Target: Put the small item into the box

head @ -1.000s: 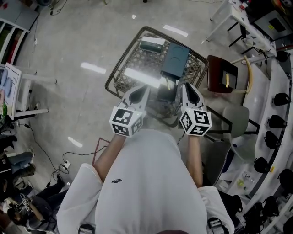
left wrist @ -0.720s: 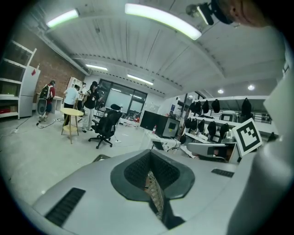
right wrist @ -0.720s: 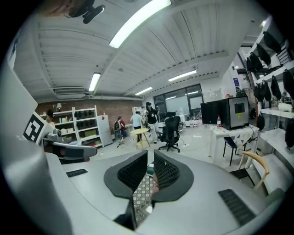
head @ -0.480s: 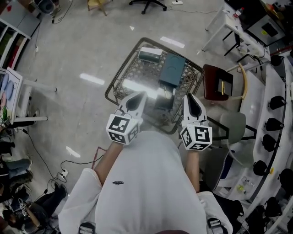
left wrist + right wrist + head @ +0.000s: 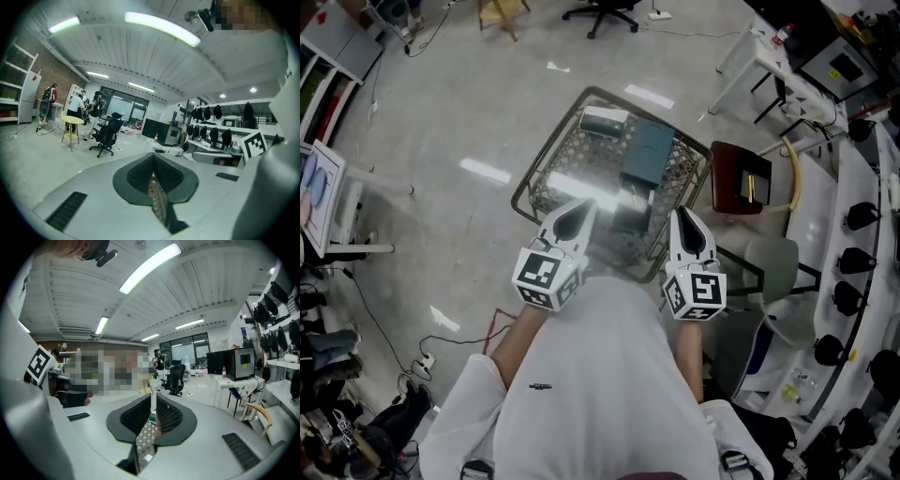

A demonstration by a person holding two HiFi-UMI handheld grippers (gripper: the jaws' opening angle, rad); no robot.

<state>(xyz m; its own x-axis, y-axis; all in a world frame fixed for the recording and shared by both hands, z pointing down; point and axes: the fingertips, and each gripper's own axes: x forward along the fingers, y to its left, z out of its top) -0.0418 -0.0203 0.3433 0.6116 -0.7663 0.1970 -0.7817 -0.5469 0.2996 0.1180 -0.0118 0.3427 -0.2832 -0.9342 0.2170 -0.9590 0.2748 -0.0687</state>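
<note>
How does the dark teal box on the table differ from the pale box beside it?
The dark teal box is larger than the pale box. The dark teal box is one dark colour; the pale box has a whitish top over a darker side. The dark teal box sits nearer the middle of the table, the pale box at its far corner. Both are rectangular and lie flat.
</note>
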